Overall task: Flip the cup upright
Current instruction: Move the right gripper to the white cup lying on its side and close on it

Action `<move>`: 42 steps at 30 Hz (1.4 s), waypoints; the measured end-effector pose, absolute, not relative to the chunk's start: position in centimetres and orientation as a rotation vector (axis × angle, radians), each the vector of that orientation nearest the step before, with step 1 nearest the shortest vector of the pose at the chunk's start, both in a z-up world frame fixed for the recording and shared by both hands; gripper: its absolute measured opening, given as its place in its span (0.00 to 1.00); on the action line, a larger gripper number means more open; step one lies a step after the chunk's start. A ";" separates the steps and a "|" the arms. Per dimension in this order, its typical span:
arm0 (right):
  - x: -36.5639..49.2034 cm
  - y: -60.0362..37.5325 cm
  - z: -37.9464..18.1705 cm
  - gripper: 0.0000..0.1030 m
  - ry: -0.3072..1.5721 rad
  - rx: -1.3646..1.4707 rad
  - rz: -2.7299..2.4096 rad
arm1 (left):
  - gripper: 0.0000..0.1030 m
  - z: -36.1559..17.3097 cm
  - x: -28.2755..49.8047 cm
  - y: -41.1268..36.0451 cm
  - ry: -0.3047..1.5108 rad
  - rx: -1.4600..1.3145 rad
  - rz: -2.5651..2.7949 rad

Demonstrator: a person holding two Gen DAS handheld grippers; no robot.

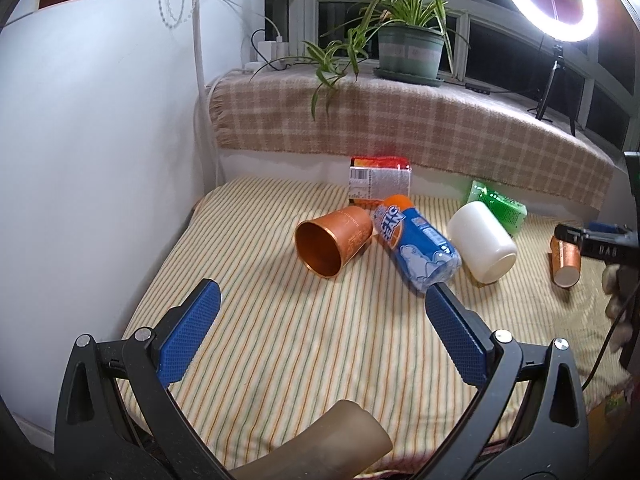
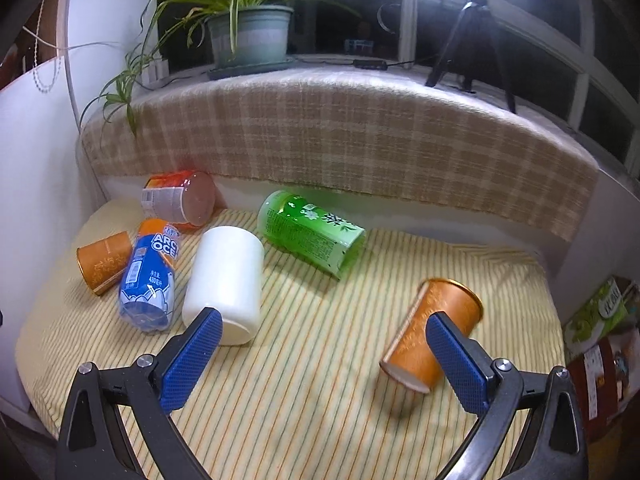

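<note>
An orange paper cup (image 1: 334, 241) lies on its side on the striped cloth (image 1: 304, 344), mouth towards me; it also shows at the left in the right wrist view (image 2: 105, 262). A second orange cup (image 2: 434, 334) lies tilted on its side at the right, also seen in the left wrist view (image 1: 565, 261). A white cup (image 2: 226, 282) lies on its side mid-table, seen too in the left wrist view (image 1: 482, 242). My left gripper (image 1: 320, 300) is open and empty, short of the first orange cup. My right gripper (image 2: 324, 332) is open and empty, its right finger (image 2: 456, 360) in front of the second orange cup.
A blue bottle (image 1: 416, 246), a green bottle (image 2: 312, 234) and a red-lidded jar (image 2: 180, 198) lie among the cups. A plaid-covered ledge (image 2: 340, 136) with a potted plant (image 2: 250, 34) runs behind. A white wall (image 1: 100, 140) stands at the left; boxes (image 2: 600, 340) stand at the right.
</note>
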State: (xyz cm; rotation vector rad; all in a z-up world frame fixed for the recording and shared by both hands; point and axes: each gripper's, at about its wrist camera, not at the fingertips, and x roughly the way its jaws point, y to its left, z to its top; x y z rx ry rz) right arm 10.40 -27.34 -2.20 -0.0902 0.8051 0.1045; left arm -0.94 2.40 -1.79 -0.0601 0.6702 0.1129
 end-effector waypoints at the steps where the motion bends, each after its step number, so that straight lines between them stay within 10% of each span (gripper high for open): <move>1: 10.8 -27.3 -2.2 0.99 0.809 -0.099 0.111 | 1.00 -1.9 -0.9 2.5 0.674 -0.060 0.116; 29: 19.9 -21.5 -7.8 0.94 1.124 0.124 0.420 | 1.00 -4.0 -1.5 5.0 0.721 -0.101 0.169; 42: 19.7 -22.3 -9.3 0.71 1.205 0.266 0.420 | 1.00 -3.8 -1.8 5.2 0.711 -0.122 0.153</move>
